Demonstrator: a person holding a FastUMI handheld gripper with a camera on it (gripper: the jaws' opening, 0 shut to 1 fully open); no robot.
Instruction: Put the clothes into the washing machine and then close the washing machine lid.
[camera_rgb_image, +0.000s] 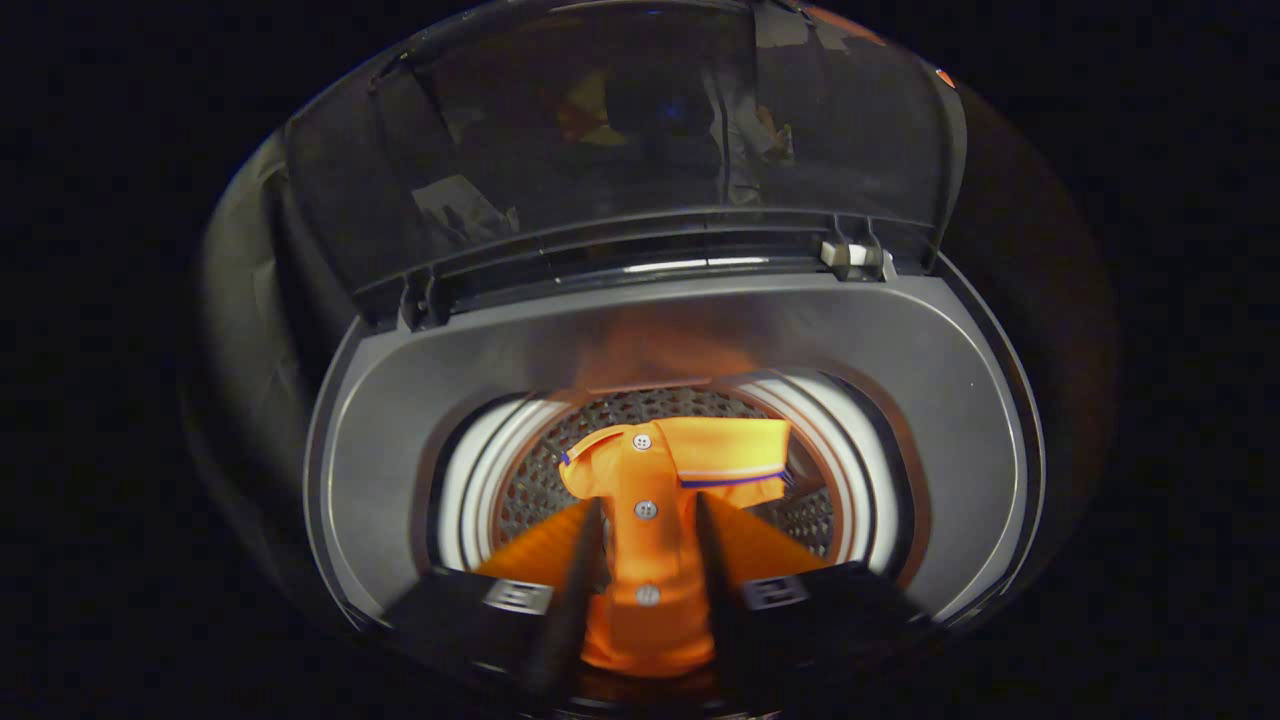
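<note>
Gripper (648, 520) clamped on orange polo shirt (660, 500), both fingers pressing placket w/ 3 buttons between them. Shirt hangs over washer drum (530, 480) opening, collar w/ blue stripe just beyond fingertips, perforated drum wall behind it. Grey top deck (400, 440) rings the opening. Washing machine lid (620, 140) stands up, open, at the back on its hinges.

The shirt (665, 470) is orange with a blue stripe and 3 grey buttons; the washing machine (400, 440) is grey
</note>
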